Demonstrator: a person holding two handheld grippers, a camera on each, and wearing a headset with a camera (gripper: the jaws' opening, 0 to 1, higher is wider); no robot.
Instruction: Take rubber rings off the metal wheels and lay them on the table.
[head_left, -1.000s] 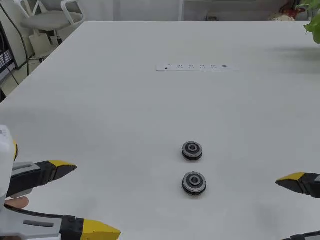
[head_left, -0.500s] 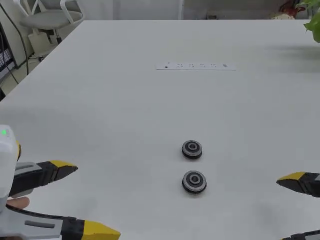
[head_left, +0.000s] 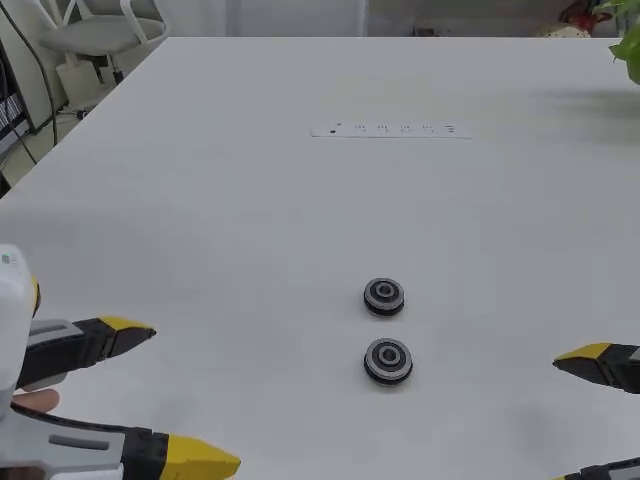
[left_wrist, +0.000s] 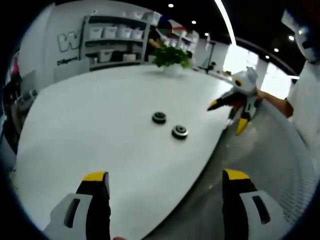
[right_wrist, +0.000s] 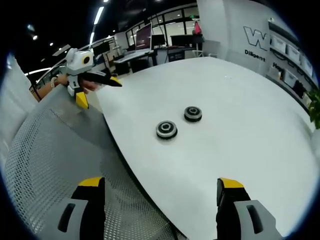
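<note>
Your left gripper (head_left: 183, 396) and your right gripper (right_wrist: 161, 184) are both released, jaws wide apart, at the near edge of the white table (head_left: 300, 200). Between them the 2 metal wheels (head_left: 384, 297) lie flat, close but apart, each with its rubber ring (head_left: 388, 380) on

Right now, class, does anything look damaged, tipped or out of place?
Nothing stands out. The far wheel and near wheel lie flat and apart on the table; the left gripper and right gripper are open.

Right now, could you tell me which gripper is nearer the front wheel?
Right, narrowly. The right gripper hovers right of the front wheel; the left gripper is farther, to its left.
</note>
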